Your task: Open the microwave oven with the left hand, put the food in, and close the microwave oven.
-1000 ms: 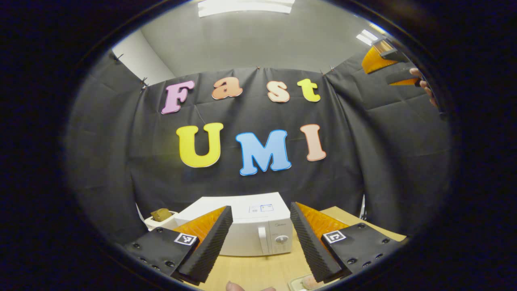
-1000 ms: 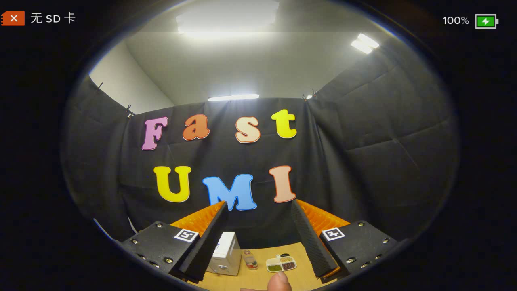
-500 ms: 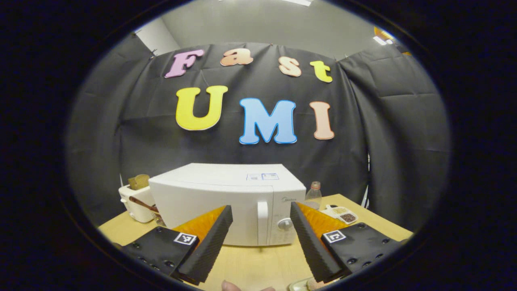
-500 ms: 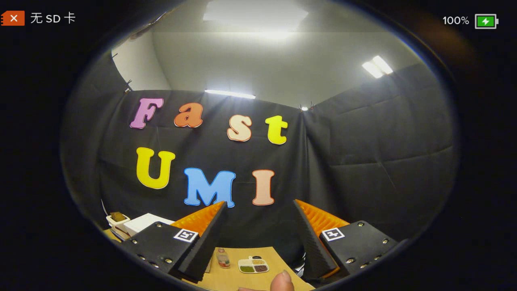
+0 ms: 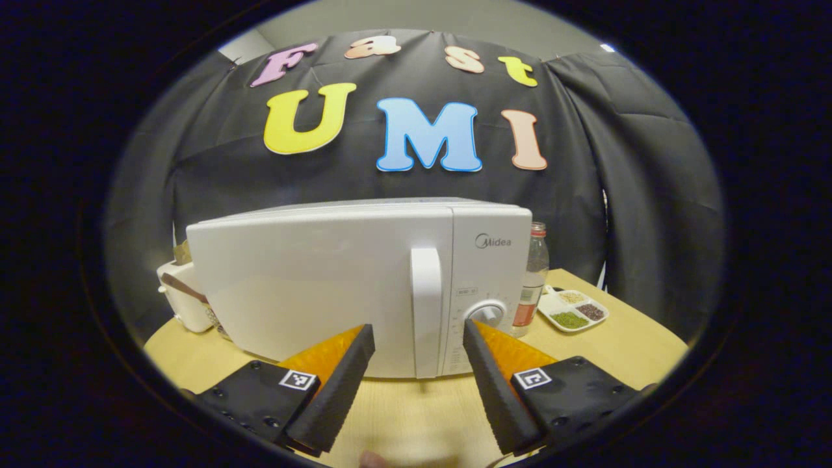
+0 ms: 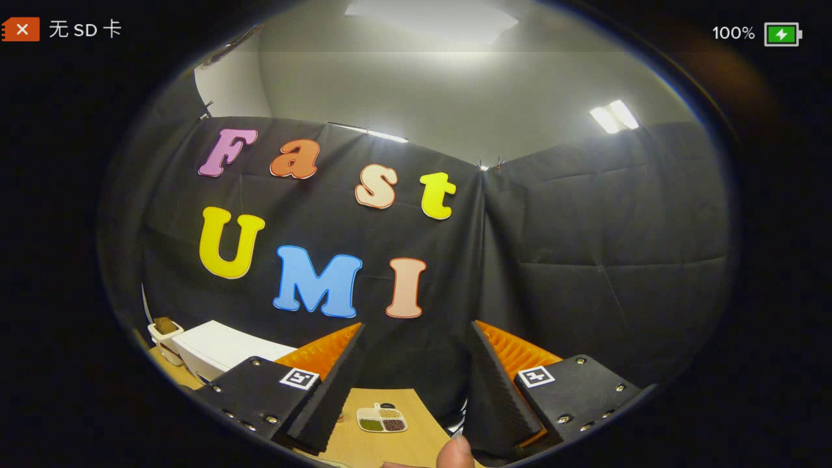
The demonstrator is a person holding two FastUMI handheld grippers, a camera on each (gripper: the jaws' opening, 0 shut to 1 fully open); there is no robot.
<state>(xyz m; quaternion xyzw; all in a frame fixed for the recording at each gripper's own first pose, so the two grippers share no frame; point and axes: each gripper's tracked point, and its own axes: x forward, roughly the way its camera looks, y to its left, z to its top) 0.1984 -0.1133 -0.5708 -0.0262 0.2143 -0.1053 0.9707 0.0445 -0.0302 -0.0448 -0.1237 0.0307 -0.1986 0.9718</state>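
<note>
Left gripper view: left tool has closed in on white box-shaped microwave oven, jaws spread.
Handle: white vertical bar ahead, ungrasped.
Right tool: spread, empty.

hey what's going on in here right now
A person holds a gripper in each hand at a wooden table. The left gripper, jaws open, faces the white microwave, roughly lined up with the door handle but not touching it; the door is shut. The right gripper is also open and holds nothing, pointing toward the booth wall above a small divided dish. No food has gone in yet.
</note>
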